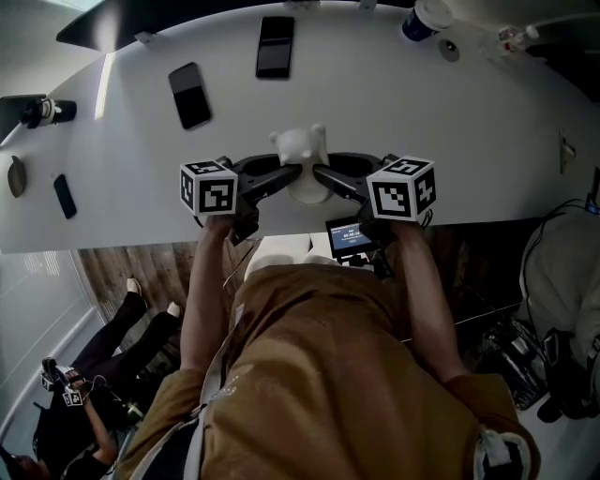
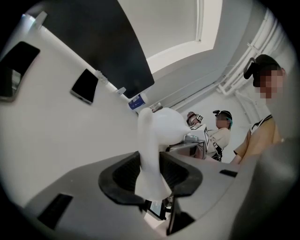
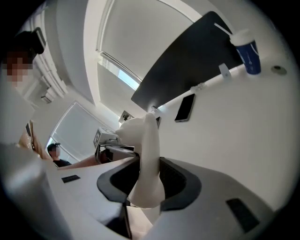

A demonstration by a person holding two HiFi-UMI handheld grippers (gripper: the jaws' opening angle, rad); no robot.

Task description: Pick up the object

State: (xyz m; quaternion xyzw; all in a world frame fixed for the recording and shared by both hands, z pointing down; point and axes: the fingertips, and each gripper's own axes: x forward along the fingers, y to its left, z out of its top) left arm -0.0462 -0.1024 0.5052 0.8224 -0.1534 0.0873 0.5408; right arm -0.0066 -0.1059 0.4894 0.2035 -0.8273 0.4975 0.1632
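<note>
A white bear-shaped figure with two rounded ears hangs between my two grippers, over the front edge of the white table. My left gripper comes in from the left and is shut on one thin limb of the figure. From the right, my right gripper is shut on the opposite limb. In the left gripper view the limb runs straight up between the black pads of the left gripper. The right gripper shows the same grip. Each gripper's marker cube appears behind the figure in the other's view.
Two black phones lie on the far half of the table, a small dark item at its left end, a blue-capped bottle at the back right. A small screen device sits below the table edge. People stand nearby.
</note>
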